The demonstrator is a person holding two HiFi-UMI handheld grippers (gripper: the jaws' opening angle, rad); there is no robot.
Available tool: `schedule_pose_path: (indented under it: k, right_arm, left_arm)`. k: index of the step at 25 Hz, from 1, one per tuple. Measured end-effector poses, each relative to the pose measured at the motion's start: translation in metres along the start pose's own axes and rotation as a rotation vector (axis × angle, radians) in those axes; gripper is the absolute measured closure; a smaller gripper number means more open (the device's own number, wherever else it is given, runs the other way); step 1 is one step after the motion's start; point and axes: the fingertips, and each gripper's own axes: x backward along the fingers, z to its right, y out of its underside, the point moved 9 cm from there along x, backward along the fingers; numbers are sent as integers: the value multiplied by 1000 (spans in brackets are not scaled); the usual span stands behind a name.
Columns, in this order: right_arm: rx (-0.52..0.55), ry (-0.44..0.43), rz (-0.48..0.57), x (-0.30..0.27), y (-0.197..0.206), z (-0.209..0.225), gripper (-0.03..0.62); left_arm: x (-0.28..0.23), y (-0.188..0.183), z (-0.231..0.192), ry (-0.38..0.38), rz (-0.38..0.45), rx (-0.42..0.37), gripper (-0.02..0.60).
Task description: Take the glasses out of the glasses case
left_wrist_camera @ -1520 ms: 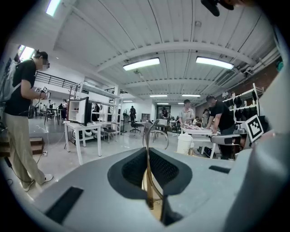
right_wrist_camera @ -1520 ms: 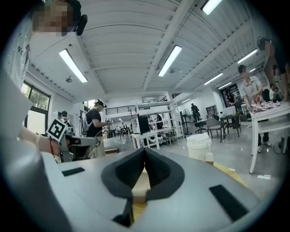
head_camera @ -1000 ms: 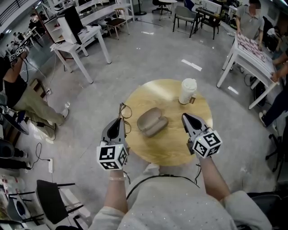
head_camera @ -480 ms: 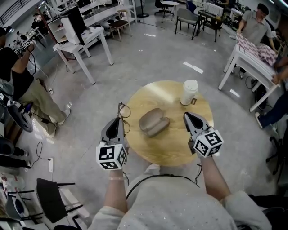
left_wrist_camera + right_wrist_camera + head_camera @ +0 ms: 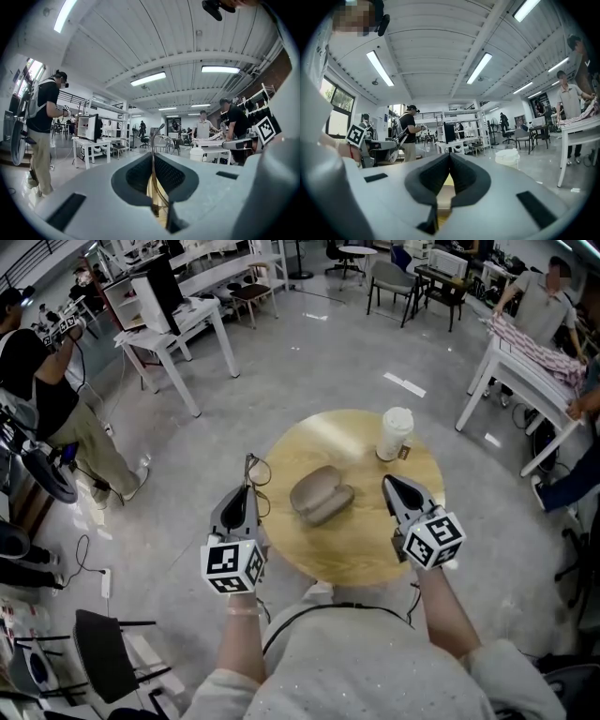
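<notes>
Grips the thin wire glasses (image 5: 256, 472) in the left gripper (image 5: 248, 493), jaws clamped on the frame, just off the round table's (image 5: 356, 559) left edge. Holds the right gripper (image 5: 388, 486) pinched together, empty, above the table's right side. Has the glasses case (image 5: 319, 495) lying at the table's middle.

Round table (image 5: 356, 554): pale wood, grain visible, satin rather than glossy. Glasses case (image 5: 319, 494): grey-brown, matt, soft-looking skin, cloth or leatherette, can't tell which. Glasses (image 5: 256, 471): thin wire frame, metal, gold tint, slight shine. Cup (image 5: 393, 432): white, smooth, paper or plastic unclear. Left gripper (image 5: 249, 489) and right gripper (image 5: 387, 484): shells light grey matt plastic. Pads (image 5: 136, 176) are dark with a fine ribbed texture and look rubbery. Floor (image 5: 309, 362): grey, smooth, polished, reflects the lights.
</notes>
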Motion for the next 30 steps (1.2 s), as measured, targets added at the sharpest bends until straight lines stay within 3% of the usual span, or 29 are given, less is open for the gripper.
schedule_pose_path:
  k: [30]
  right_arm:
    - [-10,2,2,4,3,-8,589]
  left_arm:
    - [19,5,-5,-14,17,3,565]
